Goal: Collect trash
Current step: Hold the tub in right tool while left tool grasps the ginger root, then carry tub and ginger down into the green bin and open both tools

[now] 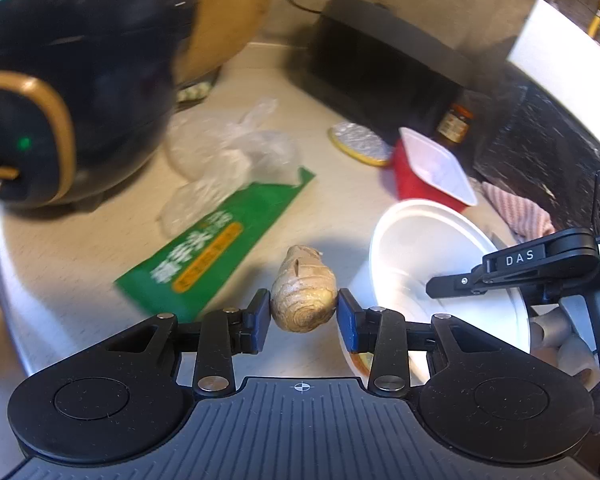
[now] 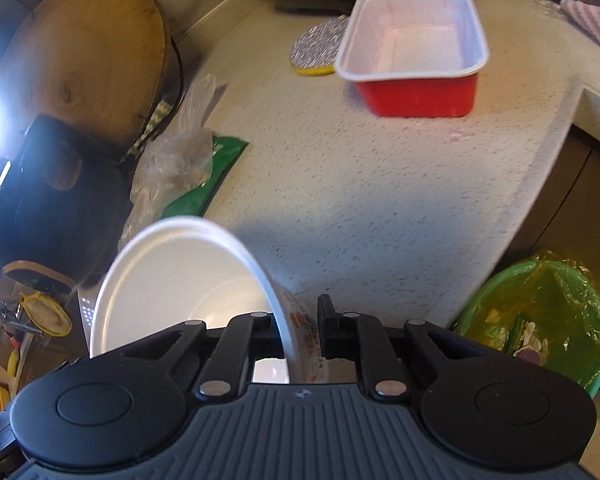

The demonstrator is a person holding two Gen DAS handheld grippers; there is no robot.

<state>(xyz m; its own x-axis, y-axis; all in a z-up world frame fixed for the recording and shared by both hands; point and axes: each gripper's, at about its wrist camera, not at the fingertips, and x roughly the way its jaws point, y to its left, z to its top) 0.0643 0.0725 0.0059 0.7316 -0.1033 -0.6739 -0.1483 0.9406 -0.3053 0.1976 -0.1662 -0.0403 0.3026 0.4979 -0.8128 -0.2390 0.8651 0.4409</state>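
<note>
Midway through collection: the left gripper clamps a piece of ginger between its pads, and the right gripper pinches the wall of a white bowl, both lifted over the counter. Below the counter edge a green bin already holds scraps. Farther off, a green packet, a clear bag and a red tray remain uncollected.

"DAS" on right tongs arm; green packet print unreadable.
</note>
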